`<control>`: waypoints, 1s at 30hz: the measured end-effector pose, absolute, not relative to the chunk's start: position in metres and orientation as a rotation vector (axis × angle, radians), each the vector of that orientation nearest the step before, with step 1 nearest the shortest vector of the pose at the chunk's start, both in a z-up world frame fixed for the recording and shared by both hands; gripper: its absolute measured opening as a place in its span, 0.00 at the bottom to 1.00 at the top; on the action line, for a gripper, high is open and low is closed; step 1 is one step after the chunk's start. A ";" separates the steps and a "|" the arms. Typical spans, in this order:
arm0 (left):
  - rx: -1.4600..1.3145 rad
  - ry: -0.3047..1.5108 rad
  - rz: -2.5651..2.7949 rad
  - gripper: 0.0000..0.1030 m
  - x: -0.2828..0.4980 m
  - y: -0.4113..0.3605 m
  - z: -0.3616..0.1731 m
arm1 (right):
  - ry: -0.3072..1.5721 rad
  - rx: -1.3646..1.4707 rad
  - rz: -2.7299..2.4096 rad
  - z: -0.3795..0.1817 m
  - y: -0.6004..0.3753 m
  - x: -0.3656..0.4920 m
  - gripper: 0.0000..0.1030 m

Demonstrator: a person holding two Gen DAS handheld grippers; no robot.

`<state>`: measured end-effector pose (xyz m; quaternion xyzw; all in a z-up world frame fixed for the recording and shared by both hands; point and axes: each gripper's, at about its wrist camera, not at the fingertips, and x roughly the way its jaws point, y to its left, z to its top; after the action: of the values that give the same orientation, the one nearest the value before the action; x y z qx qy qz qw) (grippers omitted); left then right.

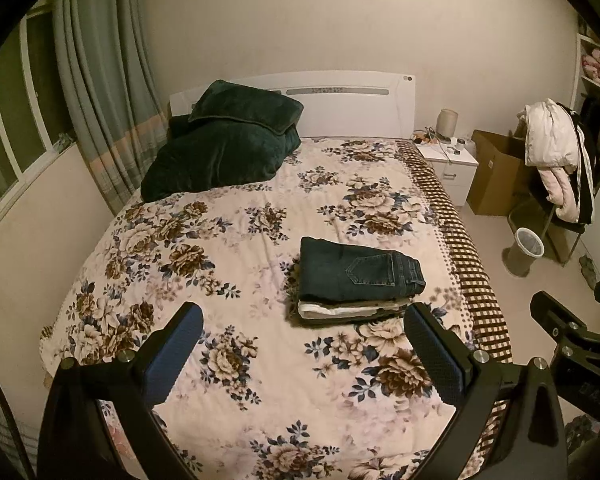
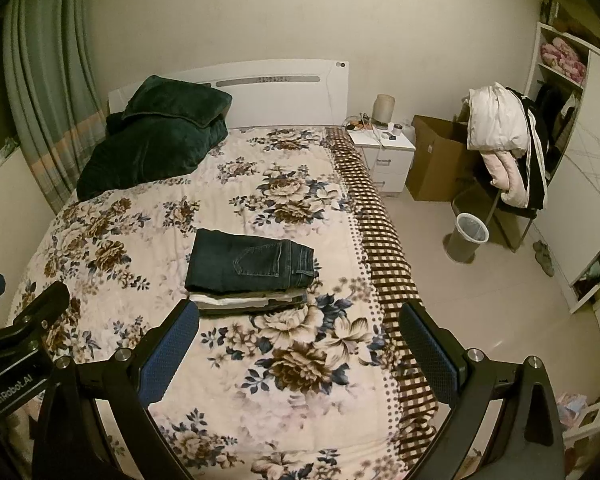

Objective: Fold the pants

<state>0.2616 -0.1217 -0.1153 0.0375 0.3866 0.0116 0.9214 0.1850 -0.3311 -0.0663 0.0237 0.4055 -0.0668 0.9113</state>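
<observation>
Folded dark blue jeans [image 1: 360, 270] lie on top of a small stack of folded pants [image 1: 352, 310] on the floral bedspread [image 1: 240, 220], toward the bed's right side. In the right wrist view the jeans [image 2: 248, 260] sit on the same stack [image 2: 252, 300]. My left gripper [image 1: 304, 316] is open and empty, held above the bed just short of the stack. My right gripper [image 2: 300, 316] is open and empty too, near the stack's front right. The right gripper shows at the left wrist view's right edge [image 1: 568, 328].
A dark green blanket and pillow [image 1: 228, 140] lie at the head of the bed. A white nightstand [image 2: 384, 156], cardboard box [image 2: 436, 160], chair with jackets [image 2: 504, 136] and waste bin [image 2: 466, 240] stand right of the bed. Curtains [image 1: 100, 80] hang at left.
</observation>
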 end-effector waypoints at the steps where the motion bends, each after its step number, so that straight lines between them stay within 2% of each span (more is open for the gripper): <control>1: 0.078 0.794 0.023 1.00 0.262 -0.122 -0.116 | 0.836 0.049 -0.138 -0.065 -0.331 0.183 0.99; 30: 0.078 0.773 0.008 1.00 0.262 -0.123 -0.107 | 0.832 0.052 -0.152 -0.054 -0.331 0.183 0.99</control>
<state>0.2624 -0.1226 -0.1073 0.0379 0.3769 0.0040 0.9255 0.1829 -0.3312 -0.0538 0.0252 0.4039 -0.0737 0.9115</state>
